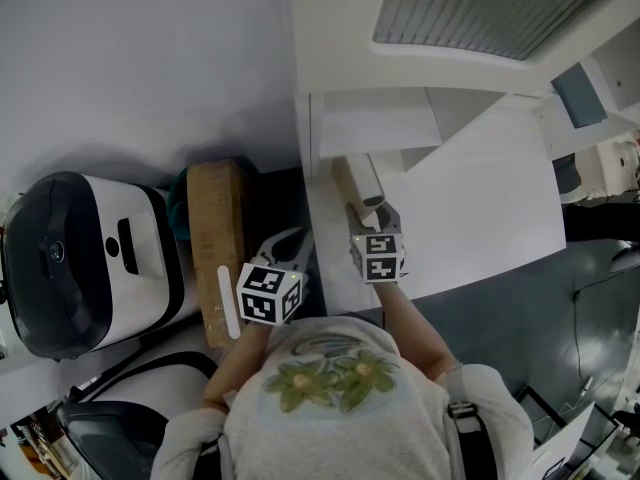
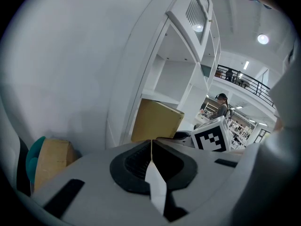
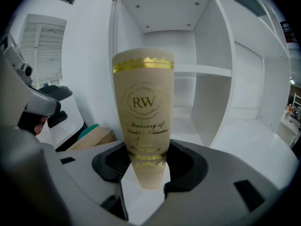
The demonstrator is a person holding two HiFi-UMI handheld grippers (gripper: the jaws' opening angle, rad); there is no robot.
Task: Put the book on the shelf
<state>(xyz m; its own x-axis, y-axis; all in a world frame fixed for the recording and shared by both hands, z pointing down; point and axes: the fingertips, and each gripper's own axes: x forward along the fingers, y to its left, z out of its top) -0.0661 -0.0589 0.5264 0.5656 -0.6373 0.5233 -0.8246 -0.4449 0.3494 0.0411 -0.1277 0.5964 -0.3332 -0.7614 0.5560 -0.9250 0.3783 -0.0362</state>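
Note:
A tan book (image 3: 143,112) with gold lettering on its spine stands upright between the jaws of my right gripper (image 3: 146,163), which is shut on its lower end. In the head view the book (image 1: 359,179) points toward the white shelf (image 1: 380,128), just in front of its open compartments (image 3: 202,70). My left gripper (image 1: 288,242) hangs to the left of the right one, beside the shelf's side wall. Its jaws (image 2: 151,148) are pressed together with nothing between them. From the left gripper view the book (image 2: 157,121) and the right gripper's marker cube (image 2: 211,134) show ahead.
A brown cardboard box (image 1: 216,240) with a teal thing behind it lies left of the shelf against the wall. A large white and black appliance (image 1: 85,260) stands further left. A white panel (image 1: 480,198) slopes out to the right of the shelf.

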